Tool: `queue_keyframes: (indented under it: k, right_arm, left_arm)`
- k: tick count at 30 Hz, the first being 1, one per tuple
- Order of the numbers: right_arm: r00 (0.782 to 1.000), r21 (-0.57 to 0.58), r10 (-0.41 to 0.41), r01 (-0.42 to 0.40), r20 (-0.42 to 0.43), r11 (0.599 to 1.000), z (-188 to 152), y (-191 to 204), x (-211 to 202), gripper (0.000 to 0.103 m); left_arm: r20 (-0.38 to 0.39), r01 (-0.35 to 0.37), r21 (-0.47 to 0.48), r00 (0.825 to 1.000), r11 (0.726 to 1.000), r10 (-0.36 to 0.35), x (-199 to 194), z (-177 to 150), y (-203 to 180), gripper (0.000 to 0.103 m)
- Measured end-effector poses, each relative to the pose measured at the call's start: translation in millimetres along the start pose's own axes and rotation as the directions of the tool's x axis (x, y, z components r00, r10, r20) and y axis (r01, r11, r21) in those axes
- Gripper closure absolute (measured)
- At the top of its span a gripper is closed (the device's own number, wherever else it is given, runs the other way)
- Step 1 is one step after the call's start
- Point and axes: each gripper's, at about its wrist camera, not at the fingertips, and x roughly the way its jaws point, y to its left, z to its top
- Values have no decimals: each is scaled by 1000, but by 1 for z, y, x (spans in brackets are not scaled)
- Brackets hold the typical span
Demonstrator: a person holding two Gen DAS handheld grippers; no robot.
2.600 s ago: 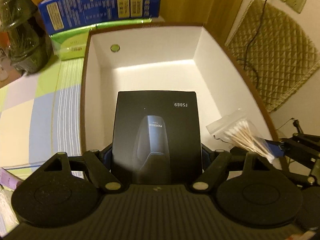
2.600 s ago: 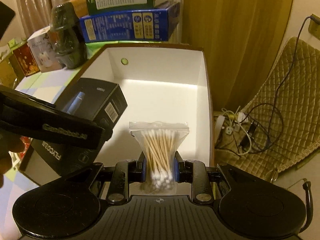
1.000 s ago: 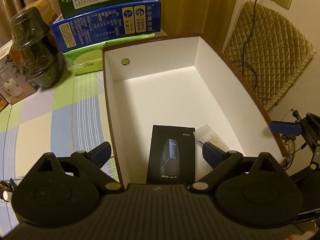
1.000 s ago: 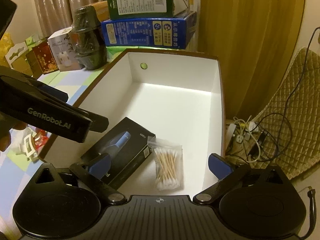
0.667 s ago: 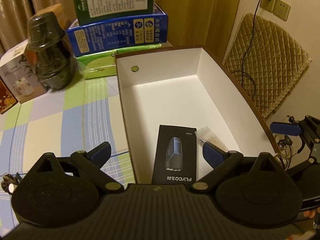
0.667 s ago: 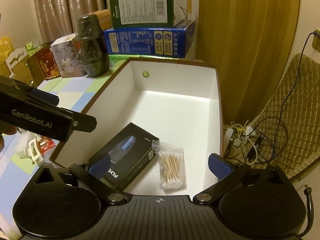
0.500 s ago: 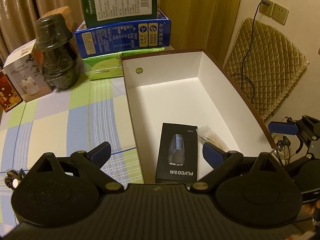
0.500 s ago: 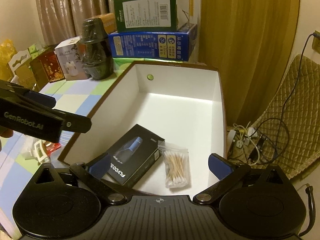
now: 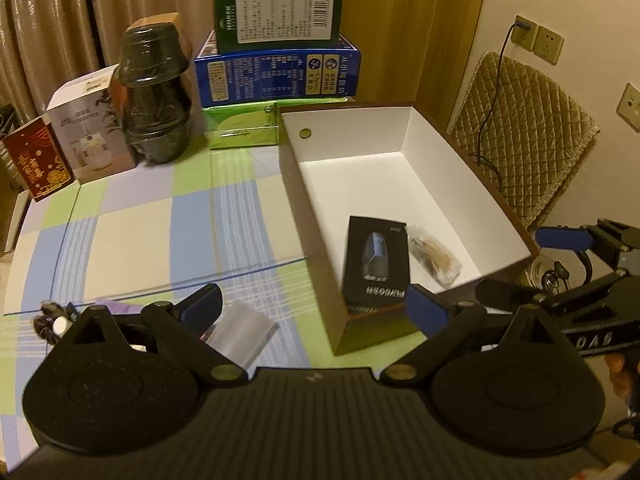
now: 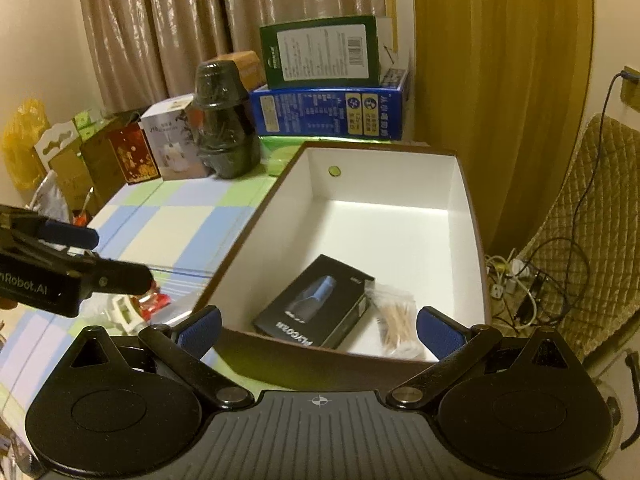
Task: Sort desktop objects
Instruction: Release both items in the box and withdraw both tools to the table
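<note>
Hovering over a checked tablecloth (image 9: pixel 132 236), we hold both grippers empty and spread wide. Our left gripper (image 9: pixel 316 310) hangs above the near left corner of the brown box (image 9: pixel 500 200), its jaws released, one blue pad (image 9: pixel 202 306) over the cloth and the other over the box's near edge. Our right gripper (image 10: pixel 320 330) hangs at the box's near wall (image 10: pixel 312 364), jaws likewise apart. Inside the white-lined box, near its front, a black shaver carton (image 10: pixel 316 306) lies flat with a clear bag of cotton swabs (image 10: pixel 396 320) just beside it on the right. A clear plastic packet (image 9: pixel 240 330) lies on the cloth below our left gripper. Stacked cartons (image 9: pixel 276 52) and a wrapped dark jar (image 9: pixel 156 92) stand behind.
</note>
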Motion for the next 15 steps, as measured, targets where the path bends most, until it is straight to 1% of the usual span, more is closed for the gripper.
queue_keyframes:
  k: [5, 8, 15]
  right_arm:
    - [1000, 33, -1, 1, 2, 999, -10, 17, -8, 2]
    - [1000, 48, 4, -4, -5, 999, -16, 29, -8, 2]
    - [999, 31, 20, -19, -38, 999, -27, 62, -6, 2]
  left_arm:
    - [5, 16, -3, 1000, 1000, -16, -17, -19, 22, 7]
    - [4, 8, -1, 1000, 1000, -8, -25, -30, 36, 7]
    - [-8, -8, -11, 1000, 1000, 8, -43, -54, 67, 7]
